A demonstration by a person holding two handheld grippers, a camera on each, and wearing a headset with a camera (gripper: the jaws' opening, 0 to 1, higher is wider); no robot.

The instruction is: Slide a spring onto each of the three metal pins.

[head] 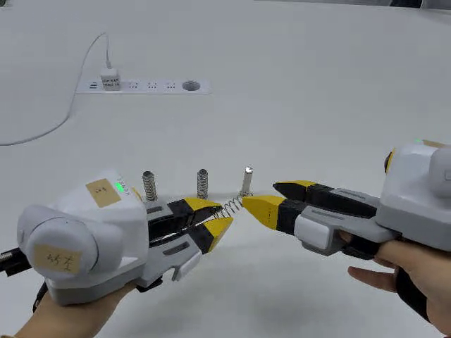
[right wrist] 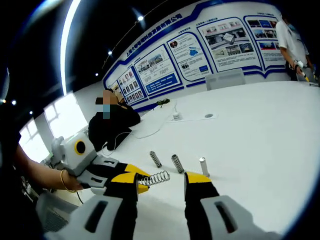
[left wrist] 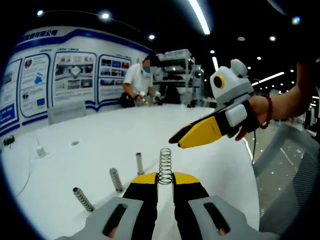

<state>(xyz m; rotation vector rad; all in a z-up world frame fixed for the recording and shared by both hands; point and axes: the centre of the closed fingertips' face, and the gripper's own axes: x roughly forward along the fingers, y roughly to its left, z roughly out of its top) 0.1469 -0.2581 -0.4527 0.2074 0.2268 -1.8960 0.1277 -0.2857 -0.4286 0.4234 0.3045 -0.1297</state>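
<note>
"How far along are they?"

"On the last one, I'd say. The left pin [head: 149, 186] and the middle pin [head: 202, 183] each wear a spring. The right pin [head: 247, 181] stands bare on the table [head: 296, 105]."

"Where's the third spring?"

"The loose spring [head: 230, 207] is pinched by one end in the left gripper [head: 220, 215], whose jaws are narrow on it. It sticks out sideways, off the table, just in front of the right pin."

"And the other hand?"

"The right gripper [head: 262, 193] comes in level from the right with its jaws wide and nothing in them. In the right gripper view the loose spring [right wrist: 155, 178] lies across the gap between the jaws. I can't tell whether a tip touches the free end."

"What's next, then?"

"My guess is the spring has to be turned upright, its free end lined up over the top of the right pin, then lowered. It looks floppy, so a gentle steadying pinch from the right gripper may help."

"How are the hands set?"

"Both are low over the table, and the grippers point at each other almost nose to nose."
</note>
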